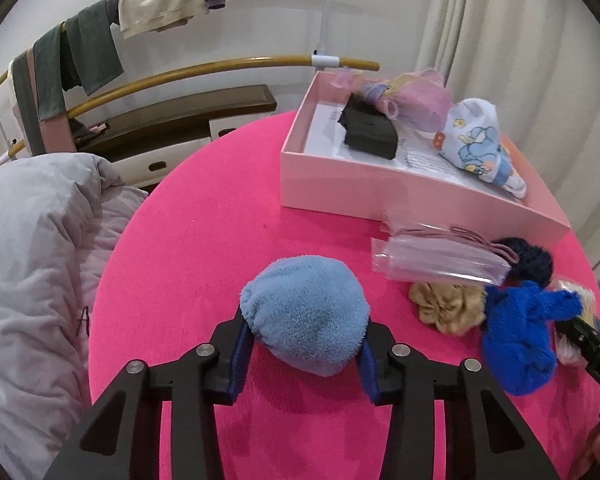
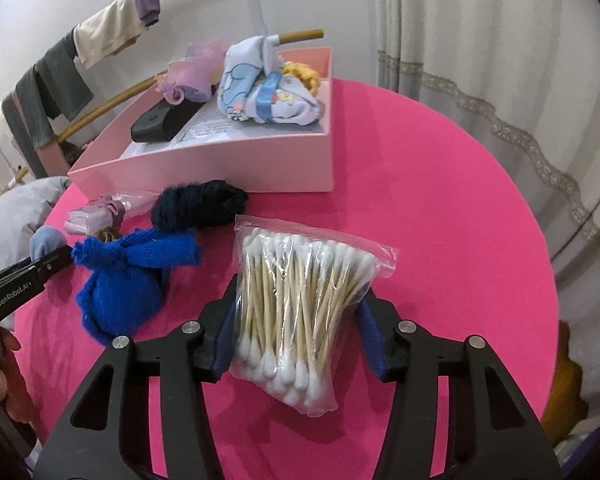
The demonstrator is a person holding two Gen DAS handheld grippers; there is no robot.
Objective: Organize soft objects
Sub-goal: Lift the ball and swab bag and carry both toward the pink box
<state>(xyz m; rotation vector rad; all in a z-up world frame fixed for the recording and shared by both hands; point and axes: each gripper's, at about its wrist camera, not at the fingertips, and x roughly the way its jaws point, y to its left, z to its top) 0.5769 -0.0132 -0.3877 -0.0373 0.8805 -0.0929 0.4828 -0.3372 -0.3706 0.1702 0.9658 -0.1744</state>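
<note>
My left gripper (image 1: 305,354) is shut on a light blue fluffy ball (image 1: 306,312) just above the pink tablecloth (image 1: 204,240). My right gripper (image 2: 296,340) is shut on a clear bag of cotton swabs (image 2: 300,308). A pink box (image 1: 380,188) at the back right holds a black pouch (image 1: 370,130), a pastel organza piece (image 1: 412,94) and a cartoon-print sock bundle (image 1: 476,140). On the cloth lie a bright blue knit piece (image 2: 128,284), a dark navy knit piece (image 2: 200,202), a tan scrunchie (image 1: 446,306) and a clear pink packet (image 1: 440,260).
A grey quilt (image 1: 32,272) lies left of the table. A rail rack (image 1: 204,72) with hanging clothes (image 1: 80,56) stands behind, over a dark wooden cabinet (image 1: 172,120). A curtain (image 2: 500,60) hangs on the right.
</note>
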